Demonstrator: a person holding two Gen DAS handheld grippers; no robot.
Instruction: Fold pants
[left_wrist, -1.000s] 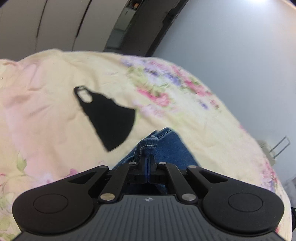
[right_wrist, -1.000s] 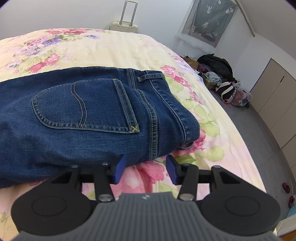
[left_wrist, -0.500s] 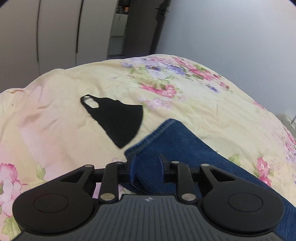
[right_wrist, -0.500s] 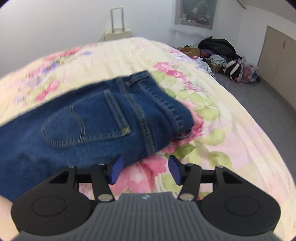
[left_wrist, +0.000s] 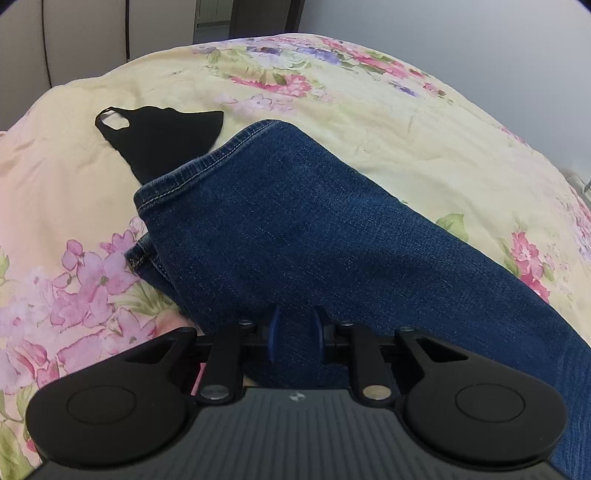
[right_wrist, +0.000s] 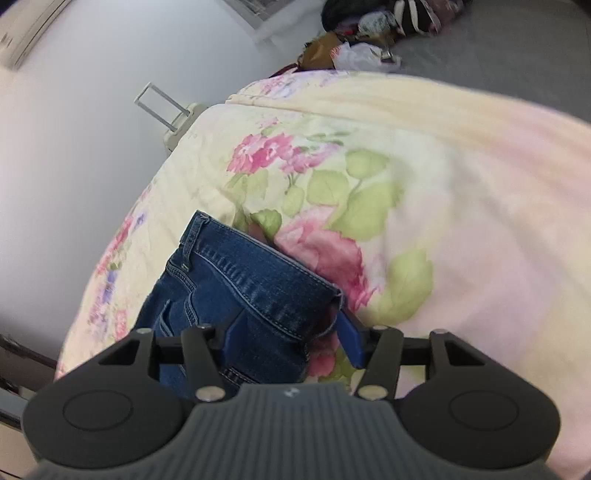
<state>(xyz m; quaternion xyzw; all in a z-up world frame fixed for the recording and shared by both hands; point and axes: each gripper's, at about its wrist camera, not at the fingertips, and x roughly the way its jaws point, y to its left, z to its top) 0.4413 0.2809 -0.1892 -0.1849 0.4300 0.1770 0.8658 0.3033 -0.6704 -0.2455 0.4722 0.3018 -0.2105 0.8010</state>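
Denim, dark blue, fills the space just ahead of both tools: the pants (left_wrist: 295, 236) lie on a bed (left_wrist: 424, 140) covered in a pale yellow quilt with pink and purple flowers.

The left tool (left_wrist: 294, 334) points down over the leg end of the pants. Its blue pads (left_wrist: 274, 332) stand a little apart and are closing; the leg cloth lies under and between them, but the pads do not press on it. From this tool the two stacked hems sit ahead and to the left, one leg lying over the other. Just beyond the hems a black face mask (left_wrist: 162, 138) rests flat on the quilt, its near edge tucked under or touching the upper hem, its ear loop further off to the left. Behind the bed stand pale wardrobe doors (left_wrist: 66, 40) and a plain grey wall.

The right tool (right_wrist: 290, 338) hangs over the waist end (right_wrist: 240, 280), rolled to one side. Its pads (right_wrist: 349, 336) stand wide apart, with the waistband corner and a strip of quilt between them; nothing is clamped. Belt loop and seam run ahead and left of the tool. Past the bed's far edge, ahead and to the left, a cream suitcase (right_wrist: 177, 122) with its handle raised stands against the wall. Ahead and to the right, bags and loose clothes (right_wrist: 376, 33) are heaped on the grey floor.
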